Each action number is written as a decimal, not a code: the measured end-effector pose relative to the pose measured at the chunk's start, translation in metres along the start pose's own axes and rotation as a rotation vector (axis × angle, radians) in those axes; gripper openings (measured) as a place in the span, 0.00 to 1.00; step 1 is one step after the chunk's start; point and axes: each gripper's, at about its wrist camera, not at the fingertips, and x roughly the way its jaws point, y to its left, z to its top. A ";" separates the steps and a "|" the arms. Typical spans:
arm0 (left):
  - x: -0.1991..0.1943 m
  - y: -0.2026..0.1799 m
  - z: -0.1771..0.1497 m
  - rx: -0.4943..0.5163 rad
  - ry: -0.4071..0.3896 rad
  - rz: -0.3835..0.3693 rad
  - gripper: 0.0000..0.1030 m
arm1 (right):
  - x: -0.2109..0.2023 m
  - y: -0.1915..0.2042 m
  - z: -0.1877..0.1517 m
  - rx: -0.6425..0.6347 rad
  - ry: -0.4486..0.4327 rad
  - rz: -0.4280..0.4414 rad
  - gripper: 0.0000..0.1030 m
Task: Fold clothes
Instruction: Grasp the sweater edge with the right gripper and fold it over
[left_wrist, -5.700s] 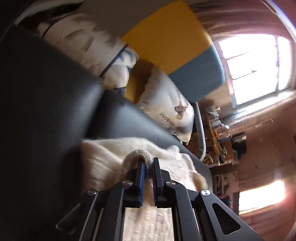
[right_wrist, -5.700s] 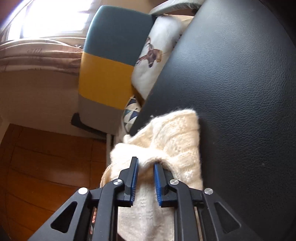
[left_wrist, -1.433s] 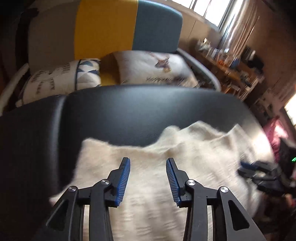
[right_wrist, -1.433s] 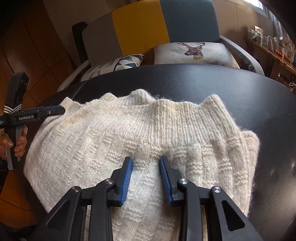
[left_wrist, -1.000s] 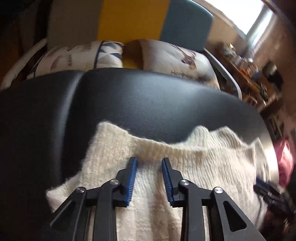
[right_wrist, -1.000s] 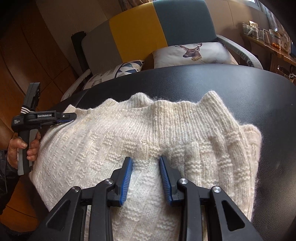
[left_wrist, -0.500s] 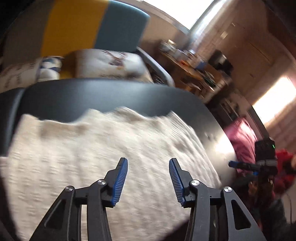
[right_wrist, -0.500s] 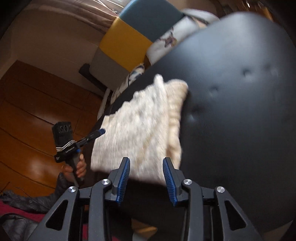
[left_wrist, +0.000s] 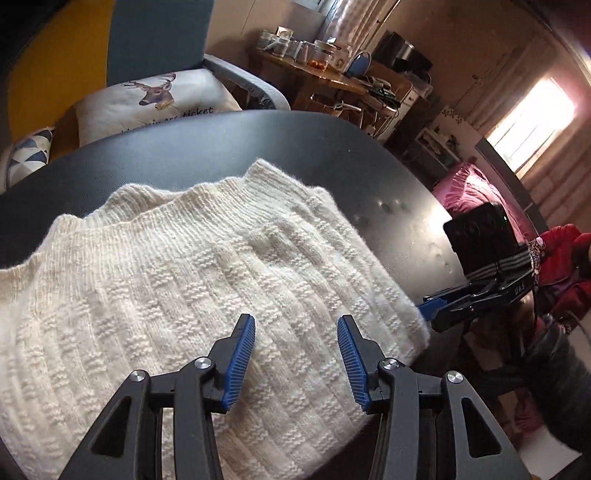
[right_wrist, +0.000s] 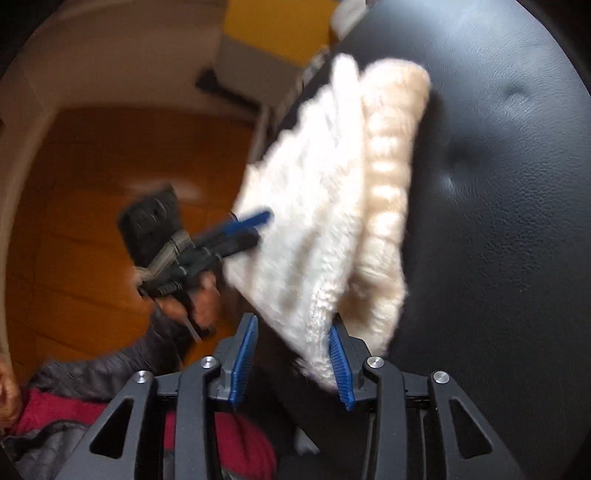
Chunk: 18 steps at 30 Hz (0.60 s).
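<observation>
A cream knitted sweater (left_wrist: 177, 280) lies folded on a round black padded table (left_wrist: 229, 144). My left gripper (left_wrist: 295, 354) is open and empty, just above the sweater's near part. In the right wrist view the sweater (right_wrist: 332, 206) shows as a thick folded stack, blurred. My right gripper (right_wrist: 291, 354) is open at the stack's near corner, which sits between its blue pads; it also shows in the left wrist view (left_wrist: 439, 306) at the sweater's right edge. The left gripper shows in the right wrist view (right_wrist: 247, 225) at the sweater's left side.
A yellow and blue armchair (left_wrist: 155, 40) with a deer cushion (left_wrist: 155, 99) stands behind the table. A cluttered wooden shelf (left_wrist: 332, 66) is at the back right. Wooden floor (right_wrist: 96, 206) lies left of the table. A pink cloth (left_wrist: 476, 192) lies to the right.
Both grippers let go of the sweater and opened. The left one swung right over the sweater. The right one pulled off to the table's side and now looks along the folded stack's edge.
</observation>
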 end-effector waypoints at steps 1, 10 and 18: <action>0.003 0.002 -0.001 -0.006 0.006 0.009 0.46 | 0.000 0.000 0.003 -0.003 0.020 -0.015 0.41; 0.016 0.004 -0.005 0.019 0.045 0.024 0.46 | 0.056 0.029 0.011 -0.152 0.388 -0.083 0.41; 0.021 0.005 -0.007 0.028 0.076 0.024 0.46 | 0.047 0.038 0.012 -0.165 0.420 -0.252 0.33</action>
